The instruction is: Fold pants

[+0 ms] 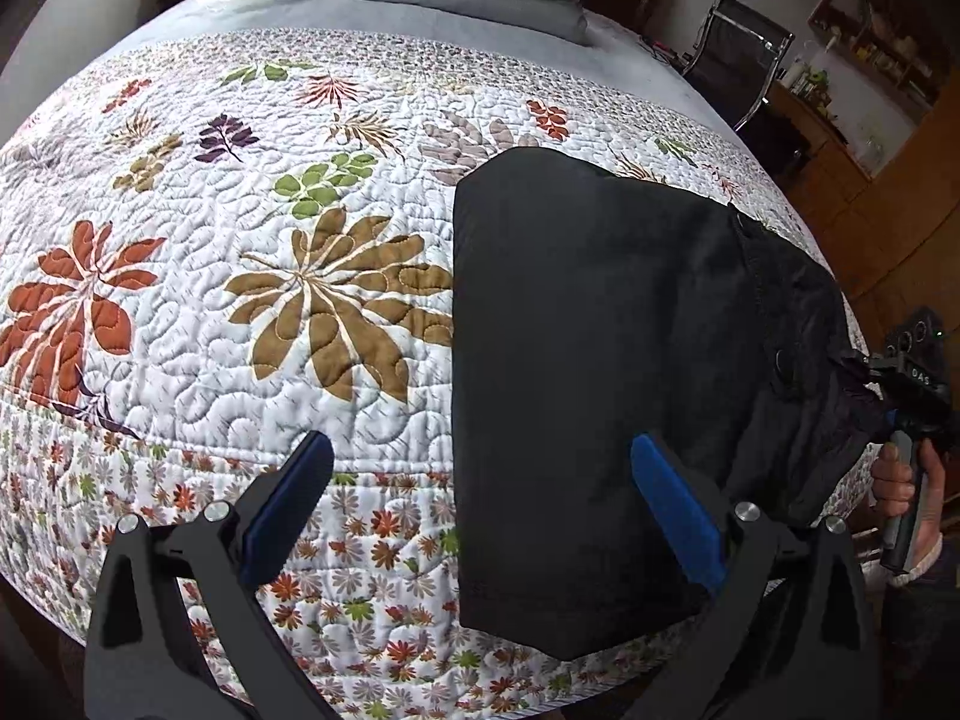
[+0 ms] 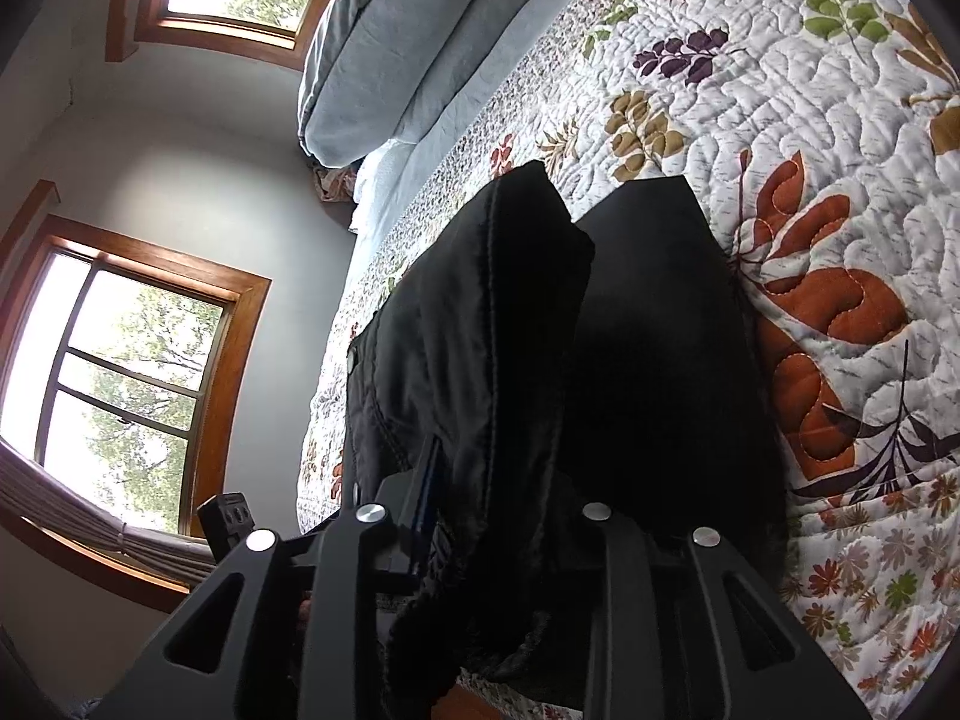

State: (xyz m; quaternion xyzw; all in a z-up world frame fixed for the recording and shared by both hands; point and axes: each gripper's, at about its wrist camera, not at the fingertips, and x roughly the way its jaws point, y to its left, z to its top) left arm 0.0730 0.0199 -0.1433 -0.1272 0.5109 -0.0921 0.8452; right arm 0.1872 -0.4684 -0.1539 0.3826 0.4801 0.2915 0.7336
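The black pants are laid part-folded on the bed. The left gripper is spread; the waistband is pinched by the right gripper, and should be carried over squarely, edges aligned.

A home bedroom is showing here: a bed is lying under a leaf-patterned quilt, with grey pillows stacking at its head. Wood-framed windows are letting in daylight from trees outside, and a chair and cluttered wooden shelves are standing beside the bed.
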